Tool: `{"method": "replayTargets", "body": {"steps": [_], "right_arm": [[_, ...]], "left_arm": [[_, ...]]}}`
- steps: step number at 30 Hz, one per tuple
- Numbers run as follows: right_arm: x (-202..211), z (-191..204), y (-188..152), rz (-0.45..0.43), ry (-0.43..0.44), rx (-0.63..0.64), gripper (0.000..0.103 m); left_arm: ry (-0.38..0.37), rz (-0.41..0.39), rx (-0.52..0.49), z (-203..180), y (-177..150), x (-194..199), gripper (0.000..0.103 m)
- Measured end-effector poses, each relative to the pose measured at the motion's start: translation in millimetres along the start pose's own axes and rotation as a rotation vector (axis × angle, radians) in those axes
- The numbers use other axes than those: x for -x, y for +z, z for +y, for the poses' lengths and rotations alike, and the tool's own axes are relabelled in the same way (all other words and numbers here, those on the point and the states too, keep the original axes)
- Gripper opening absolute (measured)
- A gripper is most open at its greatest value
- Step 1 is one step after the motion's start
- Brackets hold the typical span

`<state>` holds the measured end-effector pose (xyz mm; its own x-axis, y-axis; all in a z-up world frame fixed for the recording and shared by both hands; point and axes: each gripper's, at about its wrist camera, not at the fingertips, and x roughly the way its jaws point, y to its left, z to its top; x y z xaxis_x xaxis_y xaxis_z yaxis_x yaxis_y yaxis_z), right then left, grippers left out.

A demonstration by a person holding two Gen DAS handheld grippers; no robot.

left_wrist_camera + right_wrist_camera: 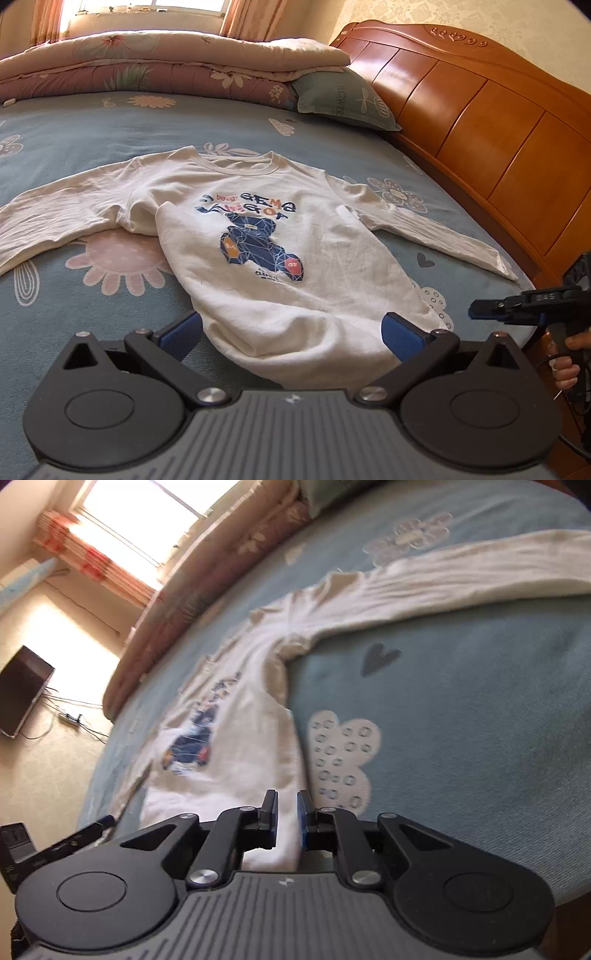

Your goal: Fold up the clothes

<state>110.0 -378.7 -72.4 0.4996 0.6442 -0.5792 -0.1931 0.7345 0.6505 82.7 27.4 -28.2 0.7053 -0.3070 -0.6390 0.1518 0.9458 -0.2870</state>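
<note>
Though spread — shirt (280, 258) between fingers (183, 334)

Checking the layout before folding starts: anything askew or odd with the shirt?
The white shirt lies skewed on the bed: its left side is tucked under at the armpit and the hem is bunched. No damage visible.
</note>
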Motion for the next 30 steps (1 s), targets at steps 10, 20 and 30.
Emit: {"method": "replayTargets", "body": {"steps": [10,20,30], "right_arm": [[-39.6,132.0,-30.9,0.038,-0.145,0.598,0.091],[-127.0,231.8,-84.3,0.095,-0.22,1.088,0.1],[-201.5,248.1,-100.7,0.049,-0.439,1.306,0.1]], "left_arm": [[0.139,0.05,-0.007,18.9,-4.8,8.2,0.102],[0.231,0.042,0.053,61.1,-16.4,37.7,0.102],[0.223,0.024,0.131,90.7,-20.8,48.7,0.102]]}}
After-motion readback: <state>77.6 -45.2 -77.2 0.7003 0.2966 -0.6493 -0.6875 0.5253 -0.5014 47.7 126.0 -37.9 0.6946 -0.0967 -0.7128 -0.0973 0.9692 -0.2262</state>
